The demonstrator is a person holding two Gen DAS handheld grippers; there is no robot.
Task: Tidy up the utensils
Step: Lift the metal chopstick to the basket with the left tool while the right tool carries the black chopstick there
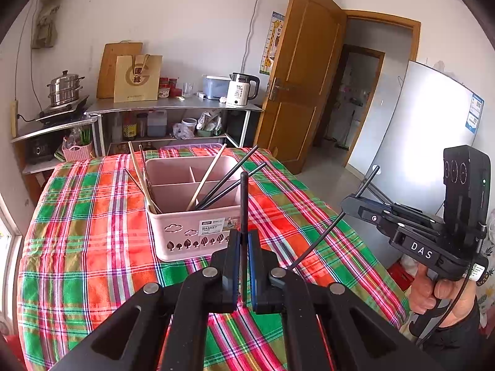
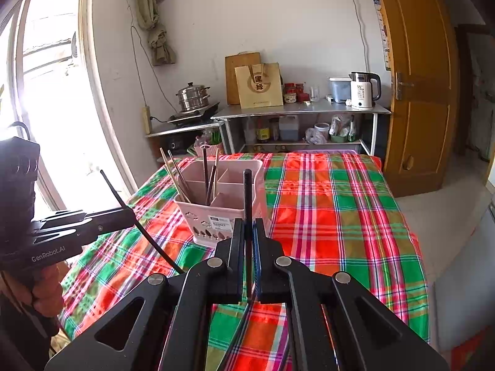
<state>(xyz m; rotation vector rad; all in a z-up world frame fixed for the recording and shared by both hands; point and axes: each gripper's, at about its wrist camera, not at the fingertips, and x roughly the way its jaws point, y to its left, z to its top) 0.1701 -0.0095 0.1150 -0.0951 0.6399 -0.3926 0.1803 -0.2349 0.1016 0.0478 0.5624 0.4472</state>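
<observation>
Chopsticks are the matter here: each gripper is clamped on one black chopstick above the plaid-covered table (image 1: 80,247). In the left wrist view, the left gripper (image 1: 244,241) has its jaws closed tight on a black chopstick (image 1: 244,198) that stands nearly upright between the pads, its top end reaching in front of the pink basket (image 1: 188,235). In the right wrist view, the right gripper (image 2: 249,232) pinches its own black chopstick (image 2: 247,194) the same way, upright, with the lower end running down between the jaws. Each view also shows the other gripper off to the side, its chopstick slanting over the cloth.

The basket sits on the table beyond both grippers, near the far edge. It is divided into compartments. Two wooden chopsticks (image 1: 137,176) lean out at its left side, and another wooden one (image 1: 205,177) plus two black ones (image 1: 230,179) lean in the nearer compartment.

A hand (image 1: 433,293) holds the right gripper's handle. Behind the table stand a steel shelf (image 1: 173,105) with a kettle (image 1: 243,89), and a door (image 1: 300,71).
</observation>
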